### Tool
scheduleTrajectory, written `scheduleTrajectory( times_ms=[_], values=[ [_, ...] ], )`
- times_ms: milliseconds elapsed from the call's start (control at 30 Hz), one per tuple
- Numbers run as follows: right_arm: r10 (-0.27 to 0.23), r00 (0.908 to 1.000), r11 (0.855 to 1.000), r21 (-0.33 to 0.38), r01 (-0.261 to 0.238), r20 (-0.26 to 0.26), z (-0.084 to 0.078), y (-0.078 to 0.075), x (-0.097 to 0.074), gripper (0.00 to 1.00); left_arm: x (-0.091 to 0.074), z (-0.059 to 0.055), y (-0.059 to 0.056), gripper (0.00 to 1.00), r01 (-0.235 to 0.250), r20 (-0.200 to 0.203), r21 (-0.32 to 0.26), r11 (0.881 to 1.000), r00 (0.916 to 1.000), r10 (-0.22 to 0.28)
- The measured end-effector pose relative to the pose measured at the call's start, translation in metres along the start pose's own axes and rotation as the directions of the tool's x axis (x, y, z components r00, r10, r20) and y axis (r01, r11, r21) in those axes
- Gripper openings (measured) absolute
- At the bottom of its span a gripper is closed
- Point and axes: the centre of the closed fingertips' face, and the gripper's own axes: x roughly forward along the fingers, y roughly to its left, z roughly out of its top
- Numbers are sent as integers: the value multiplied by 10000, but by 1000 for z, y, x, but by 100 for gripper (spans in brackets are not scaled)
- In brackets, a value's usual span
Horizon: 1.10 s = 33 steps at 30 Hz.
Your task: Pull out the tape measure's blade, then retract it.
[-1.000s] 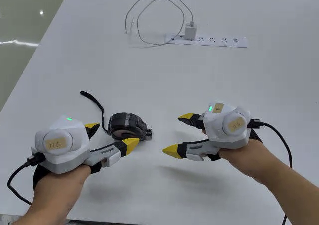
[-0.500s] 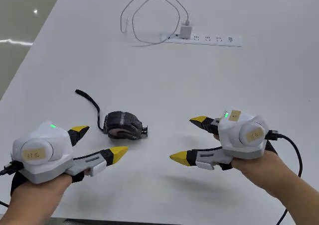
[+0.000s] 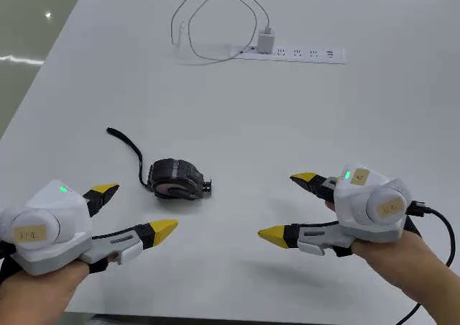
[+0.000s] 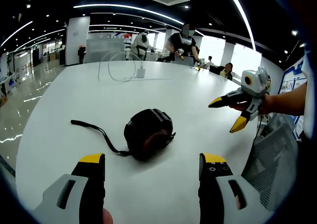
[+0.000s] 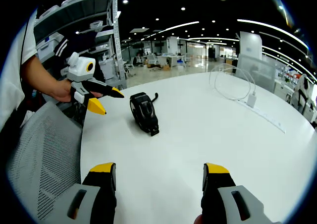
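The tape measure [image 3: 177,180], judged rigid and weighty, is flanked by the left gripper [image 3: 136,208] and right gripper [image 3: 287,205], jaws apart; its case is best clamped and its blade tip [image 3: 207,188] pinched.

Your desk [image 3: 237,116] is smooth, matt white. The tape measure [image 3: 176,180] has a black, ribbed case, matt like rubbery plastic. Your left hand-held gripper [image 3: 134,208] and right hand-held gripper [image 3: 287,205] wear smooth, slightly glossy white plastic shells.

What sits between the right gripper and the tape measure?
Nothing: bare white table separates the right gripper from the tape measure, as seen in the head view and right gripper view.
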Motion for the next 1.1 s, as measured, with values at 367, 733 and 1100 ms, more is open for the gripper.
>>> scheduleTrajectory(
  times_ms=[367,733,1100],
  values=[
    [-221,9996,9993,299,226,-158,-17,3,-19,73,-9,-10,-2,79,299,-11,-10,9996,9996,-299],
    [-519,9983,9973,500,531,-249,-31,5,-36,78,-18,-20,-1,83,419,-287,457,9981,9988,-406],
    [-587,9979,9963,612,602,-264,-40,11,-49,85,-26,-28,-8,87,681,-528,997,9927,9966,-631]
  ],
)
